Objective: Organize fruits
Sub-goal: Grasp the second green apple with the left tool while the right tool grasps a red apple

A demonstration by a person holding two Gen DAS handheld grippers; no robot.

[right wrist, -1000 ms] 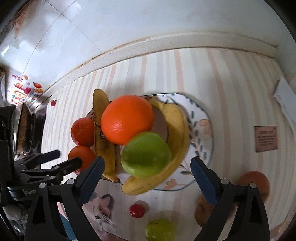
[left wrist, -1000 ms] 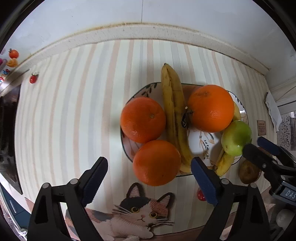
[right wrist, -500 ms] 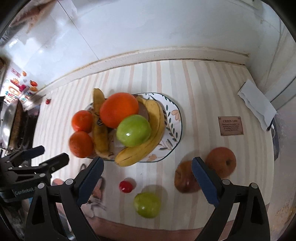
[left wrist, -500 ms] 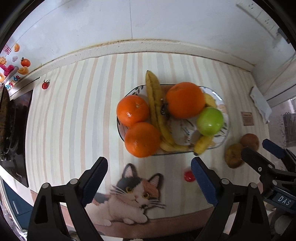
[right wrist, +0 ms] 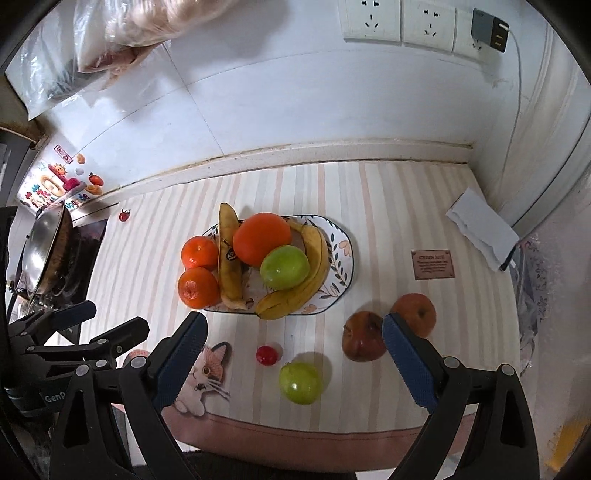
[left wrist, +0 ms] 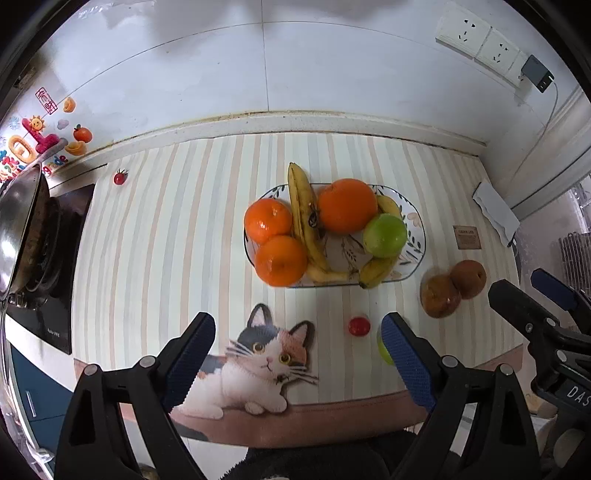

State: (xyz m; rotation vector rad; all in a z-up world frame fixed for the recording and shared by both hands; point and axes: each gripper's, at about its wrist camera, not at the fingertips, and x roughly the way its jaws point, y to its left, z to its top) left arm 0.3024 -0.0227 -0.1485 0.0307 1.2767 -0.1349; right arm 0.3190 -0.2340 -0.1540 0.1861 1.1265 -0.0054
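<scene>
Right wrist view is showing the right gripper [right wrist: 291, 347] hanging with fingers wide and empty above a loose green apple [right wrist: 300, 382] lying on the bench [right wrist: 388, 206], the plate [right wrist: 345, 258] of fruit sitting at 12 o'clock of it. Left gripper [left wrist: 297, 349] is likewise hovering spread wide, gripping nothing, with the plate [left wrist: 417, 225] at 12 o'clock.

Home kitchen: gas stove [left wrist: 44, 251] with wok [left wrist: 14, 229] at 9 o'clock, tiled wall [right wrist: 295, 110], sockets [right wrist: 399, 20], striped countertop mat [left wrist: 166, 240].

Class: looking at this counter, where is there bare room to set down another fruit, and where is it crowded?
Free: the striped mat between the stove and the plate, and behind the plate toward the wall. Crowded: the plate itself, and the front right, around the cherry tomato, green apple and two brown fruits.
</scene>
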